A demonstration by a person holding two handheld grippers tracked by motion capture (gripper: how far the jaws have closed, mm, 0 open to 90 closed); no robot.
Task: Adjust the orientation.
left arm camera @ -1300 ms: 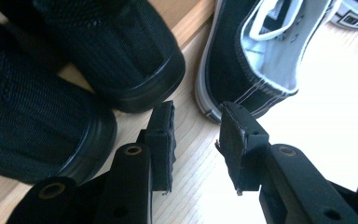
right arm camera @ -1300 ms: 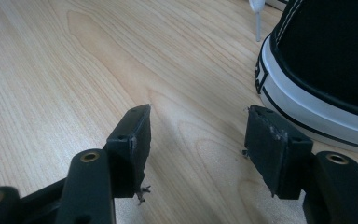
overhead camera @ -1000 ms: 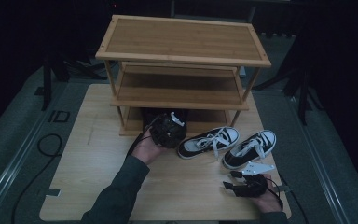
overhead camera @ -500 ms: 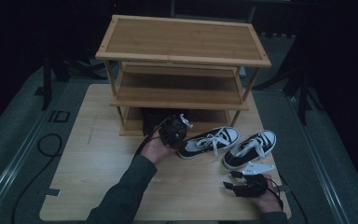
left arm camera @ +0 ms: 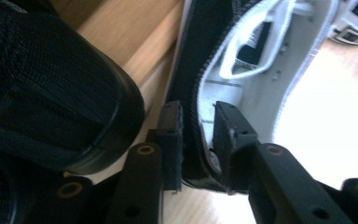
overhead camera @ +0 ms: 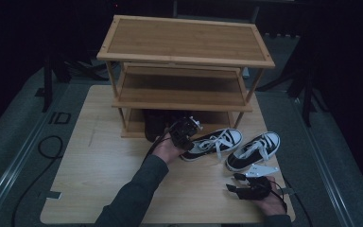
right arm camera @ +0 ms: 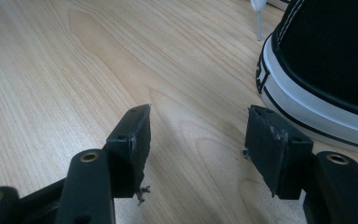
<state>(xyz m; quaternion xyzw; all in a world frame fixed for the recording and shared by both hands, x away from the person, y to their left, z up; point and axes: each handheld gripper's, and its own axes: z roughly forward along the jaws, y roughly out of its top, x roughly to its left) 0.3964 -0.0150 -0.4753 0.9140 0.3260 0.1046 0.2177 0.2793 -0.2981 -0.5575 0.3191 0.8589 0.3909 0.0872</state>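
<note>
Left tool jaws just closing, heel wall of left sneaker between pads, sneaker on counter by rack; right tool open, empty, resting beside right sneaker.

Dim room, far side in darkness. Light wooden tabletop sits on grey floor. Three-tier bamboo shoe rack stands at the table's far-centre. Black cable loops on the floor left; dark stand legs far right.

Wooden shoe rack, black shoe
</note>
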